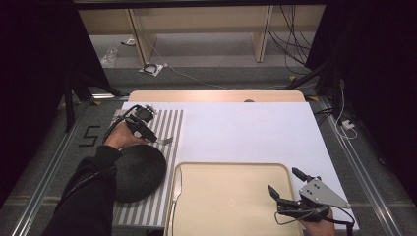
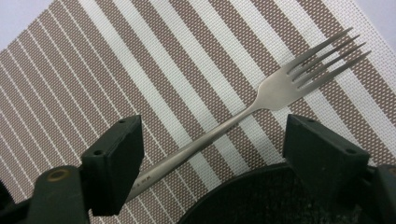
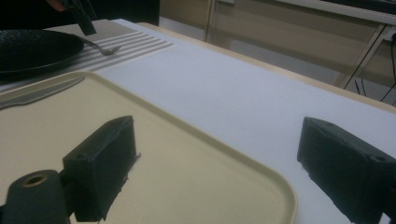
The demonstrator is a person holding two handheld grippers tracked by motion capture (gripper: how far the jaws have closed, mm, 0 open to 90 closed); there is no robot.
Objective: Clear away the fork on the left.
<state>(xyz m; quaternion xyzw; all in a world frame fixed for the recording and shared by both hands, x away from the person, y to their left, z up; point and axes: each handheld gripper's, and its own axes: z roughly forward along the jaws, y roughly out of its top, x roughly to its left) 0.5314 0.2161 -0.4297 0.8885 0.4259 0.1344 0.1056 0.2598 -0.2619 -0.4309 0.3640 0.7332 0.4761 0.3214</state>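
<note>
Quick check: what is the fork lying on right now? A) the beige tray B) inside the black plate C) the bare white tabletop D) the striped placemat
D: the left gripper view shows the fork flat on the striped placemat, beside the black plate, with the left claw open astride its handle.

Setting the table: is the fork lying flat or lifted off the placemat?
Flat: the fork lies on the striped placemat.
</note>
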